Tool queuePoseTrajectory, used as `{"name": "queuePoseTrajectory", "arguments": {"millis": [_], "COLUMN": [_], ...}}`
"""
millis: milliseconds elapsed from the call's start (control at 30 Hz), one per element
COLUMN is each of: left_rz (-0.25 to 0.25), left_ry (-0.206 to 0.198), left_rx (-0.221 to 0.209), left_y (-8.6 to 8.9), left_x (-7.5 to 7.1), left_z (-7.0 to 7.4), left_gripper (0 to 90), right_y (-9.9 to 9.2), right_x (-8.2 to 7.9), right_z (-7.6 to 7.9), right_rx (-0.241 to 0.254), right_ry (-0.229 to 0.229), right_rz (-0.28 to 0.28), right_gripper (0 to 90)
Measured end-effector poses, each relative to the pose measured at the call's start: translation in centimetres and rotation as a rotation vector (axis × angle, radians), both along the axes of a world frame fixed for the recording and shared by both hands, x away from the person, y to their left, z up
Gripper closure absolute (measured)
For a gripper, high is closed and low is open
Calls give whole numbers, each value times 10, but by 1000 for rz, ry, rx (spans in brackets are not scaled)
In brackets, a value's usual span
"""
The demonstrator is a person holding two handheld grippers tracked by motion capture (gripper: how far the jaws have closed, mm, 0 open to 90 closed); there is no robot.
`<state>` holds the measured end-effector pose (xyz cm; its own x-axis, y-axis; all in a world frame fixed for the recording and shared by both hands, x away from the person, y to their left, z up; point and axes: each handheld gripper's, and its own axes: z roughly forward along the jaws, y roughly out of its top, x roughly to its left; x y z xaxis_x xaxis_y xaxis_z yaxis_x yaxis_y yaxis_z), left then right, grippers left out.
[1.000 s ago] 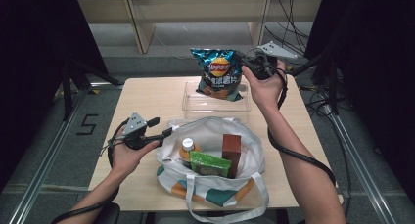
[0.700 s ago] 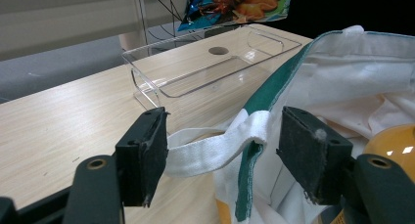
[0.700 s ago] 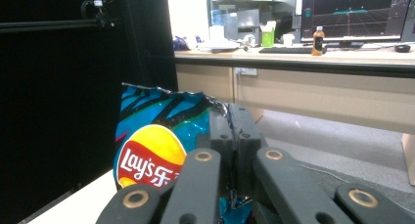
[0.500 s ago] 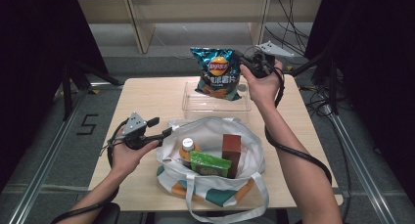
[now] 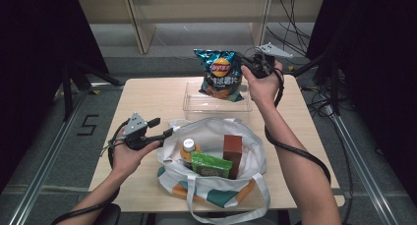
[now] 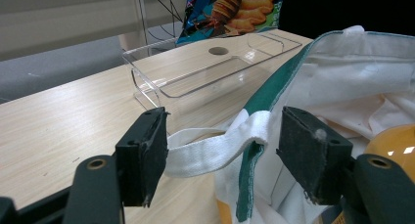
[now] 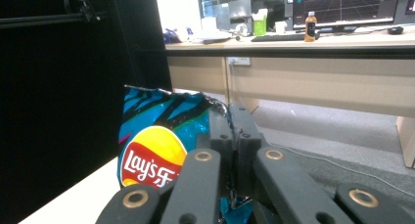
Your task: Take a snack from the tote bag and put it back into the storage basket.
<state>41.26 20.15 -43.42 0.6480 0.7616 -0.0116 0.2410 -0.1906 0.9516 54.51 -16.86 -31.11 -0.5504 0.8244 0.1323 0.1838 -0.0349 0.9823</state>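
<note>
The bench (image 5: 147,95) carries a white cloth bag (image 5: 248,141) with green trim at its near side and a clear tray (image 5: 194,104) behind the bag. In the bag stand a bottle (image 5: 188,149), a green pack (image 5: 211,164) and a brown box (image 5: 232,149). The chips bag (image 5: 221,80) is held upright over the tray, its lower part inside the tray. The right hand-held gripper (image 5: 246,65) is closed on the top corner of the chips bag. The left hand-held gripper (image 6: 220,145) has its jaws apart around the bag's white strap (image 6: 215,148), at the bag's left rim; one pad is touching the strap, the other one stands clear.
</note>
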Motion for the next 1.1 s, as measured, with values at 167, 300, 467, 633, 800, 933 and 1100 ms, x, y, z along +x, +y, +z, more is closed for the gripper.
{"name": "queuePoseTrajectory", "arguments": {"millis": [167, 300, 467, 633, 800, 933, 1100], "left_rz": [1, 2, 2, -1, -2, -3, -4], "left_ry": [0, 1, 0, -1, -2, -2, -3], "left_rx": [-1, -4, -3, 0, -1, 0, 0], "left_y": [0, 0, 0, 0, 0, 0, 0], "left_x": [0, 0, 0, 0, 0, 0, 0], "left_z": [0, 0, 0, 0, 0, 0, 0], "left_gripper": [344, 343, 343, 343, 343, 343, 343], "right_y": [0, 0, -1, -1, -1, -2, -4], "right_x": [3, 6, 9, 12, 15, 18, 21], "right_z": [-2, -4, -7, -10, -12, -14, -17], "right_rx": [3, -10, -12, -12, -13, -22, -4], "right_ry": [5, -2, 1, 5, 16, 16, 21], "right_rz": [-6, -22, -29, -40, -53, -53, -67], "right_gripper": [900, 900, 900, 900, 900, 900, 900]}}
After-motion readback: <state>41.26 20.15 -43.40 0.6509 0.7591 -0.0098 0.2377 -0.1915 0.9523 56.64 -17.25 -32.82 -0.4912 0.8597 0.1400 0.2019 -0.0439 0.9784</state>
